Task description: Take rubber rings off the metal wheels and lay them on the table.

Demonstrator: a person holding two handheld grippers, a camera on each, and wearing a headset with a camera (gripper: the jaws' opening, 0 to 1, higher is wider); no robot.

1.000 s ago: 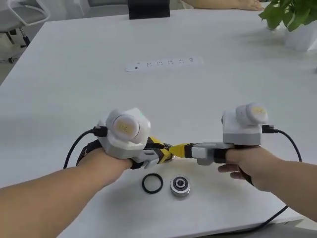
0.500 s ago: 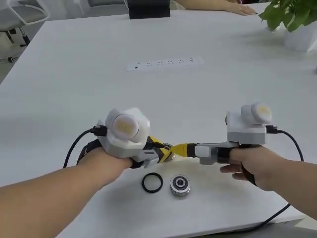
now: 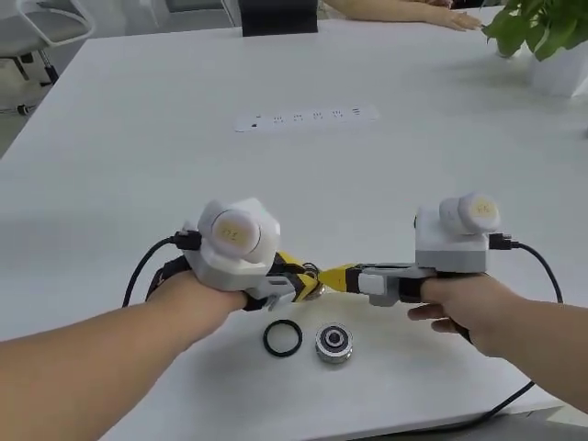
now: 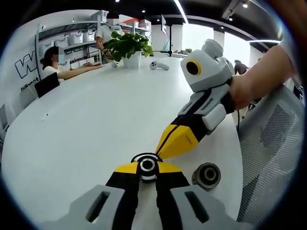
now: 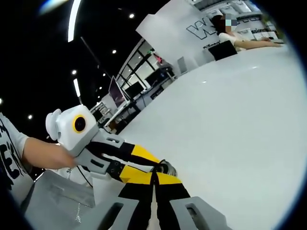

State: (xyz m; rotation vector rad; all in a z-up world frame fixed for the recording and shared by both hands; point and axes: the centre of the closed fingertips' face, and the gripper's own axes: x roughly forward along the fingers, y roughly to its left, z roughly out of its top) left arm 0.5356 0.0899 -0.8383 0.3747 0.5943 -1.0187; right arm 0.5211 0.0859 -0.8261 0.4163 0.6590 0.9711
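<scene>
My left gripper [image 3: 308,283] [image 4: 147,167] is shut on a small metal wheel [image 4: 147,165] that still wears its black rubber ring, and holds it just above the table. From the right, my right gripper [image 3: 322,278] [image 5: 154,176] meets it tip to tip. Its yellow jaws are closed at the rim of the held wheel [image 5: 165,168], pinching the ring's edge. On the table below lie a loose black rubber ring [image 3: 282,338] and a bare metal wheel [image 3: 333,342] [image 4: 206,175].
A white power strip [image 3: 303,118] lies mid-table. A potted plant [image 3: 542,32] stands at the far right corner, with a person's arm resting on the far edge. Black cables trail from both grippers over the near table edge [image 3: 367,430].
The right gripper drew slightly to the right and came back to the wheel. The left gripper, the loose ring and the bare wheel have stayed put.
</scene>
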